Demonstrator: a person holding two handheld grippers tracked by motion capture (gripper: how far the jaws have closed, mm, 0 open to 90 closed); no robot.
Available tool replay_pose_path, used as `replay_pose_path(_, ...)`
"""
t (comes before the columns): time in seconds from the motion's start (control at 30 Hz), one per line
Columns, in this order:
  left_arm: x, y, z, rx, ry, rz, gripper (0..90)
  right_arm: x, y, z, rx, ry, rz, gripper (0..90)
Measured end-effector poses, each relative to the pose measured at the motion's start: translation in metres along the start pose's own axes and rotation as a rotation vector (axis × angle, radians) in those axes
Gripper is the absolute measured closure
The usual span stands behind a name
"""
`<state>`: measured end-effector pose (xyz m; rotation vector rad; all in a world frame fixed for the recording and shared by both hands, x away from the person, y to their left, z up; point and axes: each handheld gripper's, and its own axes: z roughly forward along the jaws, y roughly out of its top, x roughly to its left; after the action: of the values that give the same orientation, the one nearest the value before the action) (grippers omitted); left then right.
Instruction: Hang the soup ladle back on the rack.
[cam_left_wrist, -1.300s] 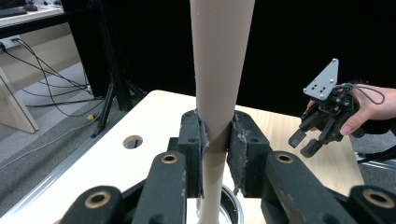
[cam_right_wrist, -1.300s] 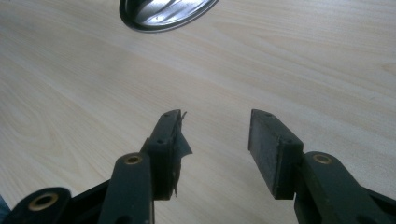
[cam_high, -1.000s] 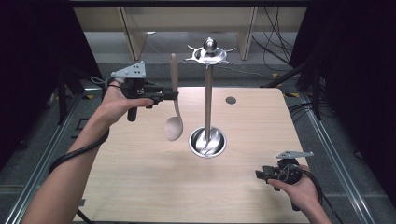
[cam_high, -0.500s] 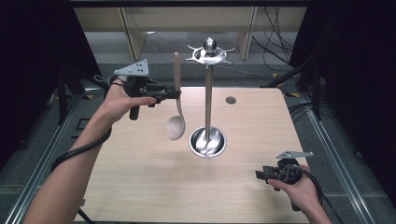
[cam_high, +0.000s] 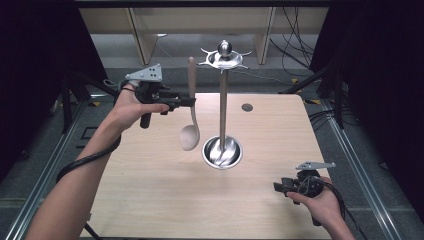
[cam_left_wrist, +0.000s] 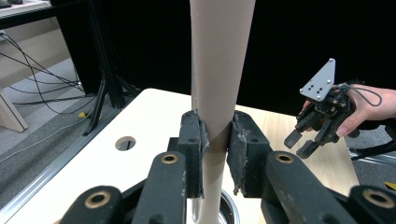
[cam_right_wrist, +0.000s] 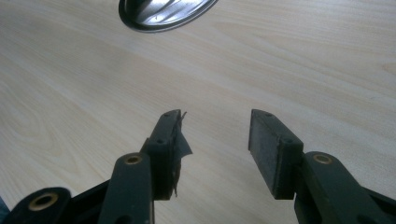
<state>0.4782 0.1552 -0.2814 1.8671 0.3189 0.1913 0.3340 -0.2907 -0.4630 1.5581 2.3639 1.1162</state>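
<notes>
Left gripper (cam_high: 186, 102) jaws clamp the spoon (cam_high: 190, 131); keep it vertical nearing the rack (cam_high: 223, 59) hooks (right gripper (cam_high: 278, 187) idle, open, empty).

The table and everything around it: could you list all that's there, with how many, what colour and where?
Wooden spoon: one, pale beige, held upright above the table, bowl down, just left of the stand.
Utensil stand: one, shiny metal, round base at the table's middle, hooked crown on top.
Table: one, light wood, with a small round hole near the far right corner.
Cables: several, black, on the floor at the right.
Left claw: one, black, pads clamped on the spoon's handle, raised at the far left.
Right claw: one, black, jaws apart with nothing between them, low over the table's near right corner.
Hands: two, one on each claw.
</notes>
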Motion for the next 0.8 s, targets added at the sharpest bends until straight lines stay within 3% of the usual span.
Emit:
replay_pose_path(0.1, 0.0004, -0.0003, 0.0002, 0.006, -0.001, -0.002, 75.2, -0.0014, 0.0005, 0.0002, 0.0, -0.001, -0.025, 54.8)
replay_pose_path(0.8, 0.0011, 0.0024, 0.0068, 0.022, -0.018, -0.008, 75.1, -0.0016, 0.0009, 0.0007, 0.003, 0.0, -0.021, 54.8)
